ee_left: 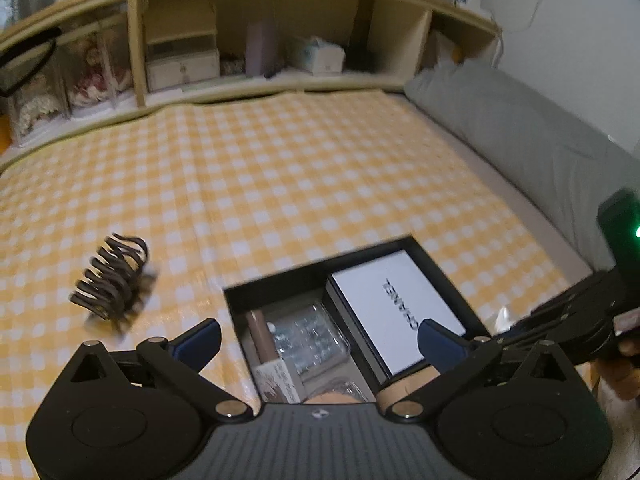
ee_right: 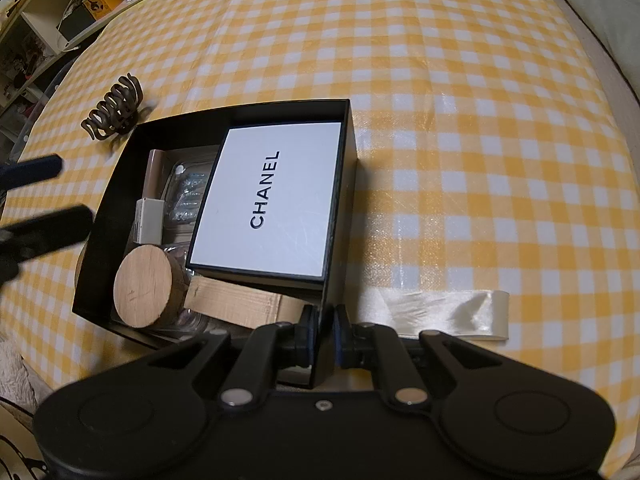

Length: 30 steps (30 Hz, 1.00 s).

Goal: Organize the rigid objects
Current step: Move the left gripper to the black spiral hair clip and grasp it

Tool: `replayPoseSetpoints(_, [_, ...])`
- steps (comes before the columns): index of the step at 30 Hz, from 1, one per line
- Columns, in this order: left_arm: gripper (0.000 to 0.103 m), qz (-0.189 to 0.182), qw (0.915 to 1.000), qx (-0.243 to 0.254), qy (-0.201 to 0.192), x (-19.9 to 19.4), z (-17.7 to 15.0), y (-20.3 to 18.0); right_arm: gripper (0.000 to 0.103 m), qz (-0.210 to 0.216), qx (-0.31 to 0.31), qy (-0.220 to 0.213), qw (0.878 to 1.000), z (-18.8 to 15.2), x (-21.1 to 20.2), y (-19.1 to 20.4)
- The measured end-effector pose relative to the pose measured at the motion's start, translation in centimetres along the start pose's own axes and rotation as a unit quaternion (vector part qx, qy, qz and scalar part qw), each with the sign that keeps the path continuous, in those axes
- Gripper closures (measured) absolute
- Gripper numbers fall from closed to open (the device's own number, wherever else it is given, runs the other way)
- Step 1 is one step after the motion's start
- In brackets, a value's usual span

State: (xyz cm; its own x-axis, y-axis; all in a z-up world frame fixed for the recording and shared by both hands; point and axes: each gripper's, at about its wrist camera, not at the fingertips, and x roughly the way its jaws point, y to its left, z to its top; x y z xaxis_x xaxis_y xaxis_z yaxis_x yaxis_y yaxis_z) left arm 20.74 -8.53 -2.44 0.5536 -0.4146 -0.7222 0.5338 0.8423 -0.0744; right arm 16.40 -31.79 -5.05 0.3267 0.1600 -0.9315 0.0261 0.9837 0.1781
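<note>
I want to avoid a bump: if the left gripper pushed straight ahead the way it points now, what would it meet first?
Probably the open black box and its contents: the left gripper is open right over the clear plastic case, beside the white Chanel box. Height above them is hard to judge.

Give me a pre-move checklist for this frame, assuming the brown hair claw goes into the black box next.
1. Right gripper clamped on the near wall of the black box: ok.
2. Left gripper open and holding nothing: ok.
3. Hair claw out on the checked cloth, nothing on top of it: ok.
4. Left gripper lined up with the claw: not ok, it points at the box, claw off to its left.
5. Free room in the box: cannot tell, the white Chanel box, wooden disc and small items crowd it.
</note>
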Motion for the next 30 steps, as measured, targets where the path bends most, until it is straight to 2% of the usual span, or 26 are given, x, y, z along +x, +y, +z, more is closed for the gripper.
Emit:
replayPoseSetpoints(4, [0.0, 0.017, 0.9995, -0.011, -0.025, -1.2, 0.6, 1.4, 0.093, 0.0, 0.0, 0.0, 1.0, 0.0, 0.0, 0.0])
replayPoseSetpoints(10, [0.0, 0.071, 0.9954, -0.02, -0.061, -1.8, 1.6, 4.7, 0.093, 0.0, 0.0, 0.0, 1.0, 0.0, 0.0, 0.0])
replayPoseSetpoints(13, [0.0, 0.101, 0.9917, -0.025, -0.076, -1.6, 2.0, 7.0, 0.093, 0.0, 0.0, 0.0, 1.0, 0.0, 0.0, 0.1])
replayPoseSetpoints(18, [0.0, 0.128, 0.9871, -0.045, -0.086, -0.4, 2.1, 10.9, 0.093, 0.0, 0.001, 0.0, 1.0, 0.0, 0.1, 0.1])
replayPoseSetpoints(24, [0.0, 0.138, 0.9857, -0.035, -0.091, 2.0, 1.6, 14.3, 0.093, 0.0, 0.0, 0.001, 1.0, 0.0, 0.1, 0.1])
replayPoseSetpoints(30, [0.0, 0.109, 0.989, -0.048, -0.088, 4.5, 1.2, 16.6, 0.093, 0.0, 0.0, 0.001, 1.0, 0.0, 0.1, 0.1])
